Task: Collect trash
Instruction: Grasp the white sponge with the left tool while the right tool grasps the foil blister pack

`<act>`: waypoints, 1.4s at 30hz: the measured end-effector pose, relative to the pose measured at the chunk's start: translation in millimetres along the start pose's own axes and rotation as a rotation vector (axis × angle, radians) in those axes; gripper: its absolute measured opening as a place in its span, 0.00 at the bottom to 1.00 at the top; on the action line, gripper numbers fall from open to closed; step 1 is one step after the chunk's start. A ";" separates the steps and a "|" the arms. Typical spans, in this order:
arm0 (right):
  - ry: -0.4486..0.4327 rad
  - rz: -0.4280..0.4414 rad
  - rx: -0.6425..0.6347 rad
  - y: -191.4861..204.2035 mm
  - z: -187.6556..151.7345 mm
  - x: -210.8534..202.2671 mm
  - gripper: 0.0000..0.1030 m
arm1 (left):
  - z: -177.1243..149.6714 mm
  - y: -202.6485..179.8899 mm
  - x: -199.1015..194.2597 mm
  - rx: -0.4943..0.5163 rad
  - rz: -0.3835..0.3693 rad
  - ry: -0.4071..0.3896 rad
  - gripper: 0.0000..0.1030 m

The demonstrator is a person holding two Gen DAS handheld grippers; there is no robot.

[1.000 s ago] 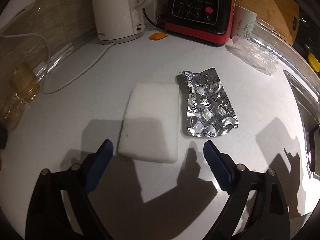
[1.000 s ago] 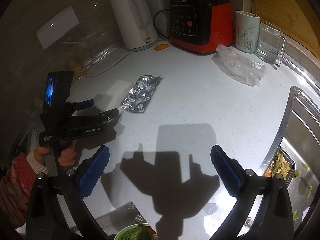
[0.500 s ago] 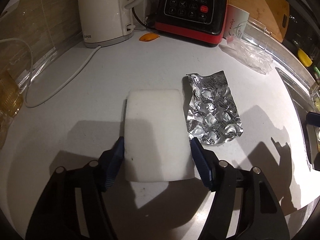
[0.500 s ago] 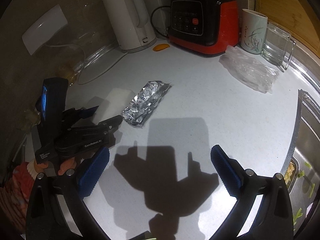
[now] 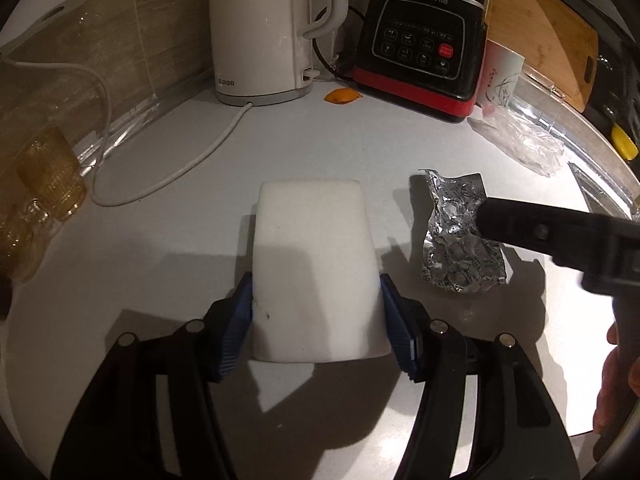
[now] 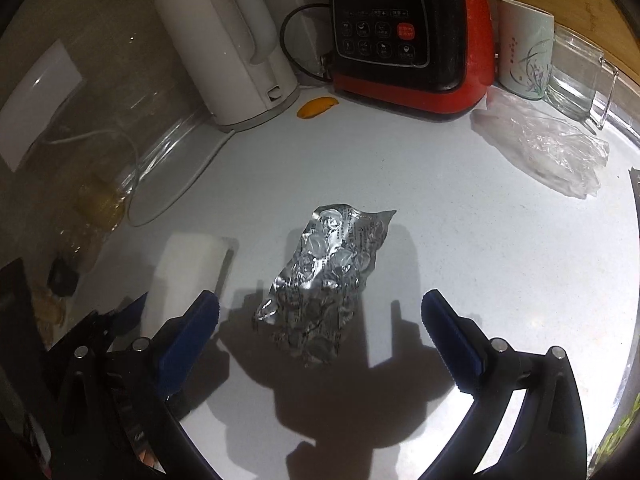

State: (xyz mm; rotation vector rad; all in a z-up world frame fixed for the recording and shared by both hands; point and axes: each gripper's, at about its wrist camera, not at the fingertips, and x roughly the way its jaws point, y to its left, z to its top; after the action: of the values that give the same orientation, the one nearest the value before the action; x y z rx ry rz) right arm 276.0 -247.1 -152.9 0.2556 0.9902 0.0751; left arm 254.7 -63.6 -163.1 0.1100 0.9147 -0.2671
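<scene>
- The white rectangular foam block (image 5: 316, 264) lies flat on the pale grey worktop (image 5: 304, 140) towards its near edge, long axis running straight away from the left gripper (image 5: 316, 316), whose blue pads sit against its two long sides, clamped on it
- The crumpled silver foil blister sheet (image 6: 324, 276) lies just beside the block on its right, long axis pointing towards the back edge and leaning slightly right
- The right gripper (image 6: 320, 336) hangs over the sheet's near end with jaws wide apart, one each side and touching nothing; it is the nearer hand for that piece
- Judged next: closing across the sheet's short width
- A clear crumpled plastic bag (image 6: 548, 148) lies near the back right corner
- An orange peel scrap (image 6: 316, 107) rests at the back edge between the white electric kettle (image 6: 228, 52) and the black-and-red blender base (image 6: 404, 36)
- The clear glass jug (image 6: 576, 72) at the back right looks empty; the white printed mug (image 6: 524, 56) hides its contents
</scene>
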 end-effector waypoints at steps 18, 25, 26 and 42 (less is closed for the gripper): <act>0.020 -0.246 -0.087 34.9 0.6 58.2 0.65 | -7.3 24.9 -0.9 -0.039 0.010 0.009 0.57; 0.034 -0.198 -0.104 32.8 2.0 52.8 0.56 | -7.9 27.9 -5.6 -0.055 0.001 0.002 0.58; 0.034 -0.190 -0.106 33.6 1.5 50.3 0.55 | -8.3 27.8 -7.5 -0.058 -0.003 0.000 0.58; 0.008 -0.088 -0.158 11.0 -56.6 -64.0 0.52 | -31.1 -16.1 -69.1 -0.032 -0.102 0.006 0.57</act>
State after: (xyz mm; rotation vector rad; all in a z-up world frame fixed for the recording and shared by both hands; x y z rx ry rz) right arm 194.2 -237.7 -127.4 0.0672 0.9967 0.0741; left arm 186.3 -60.1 -126.8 0.0347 0.9317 -0.3462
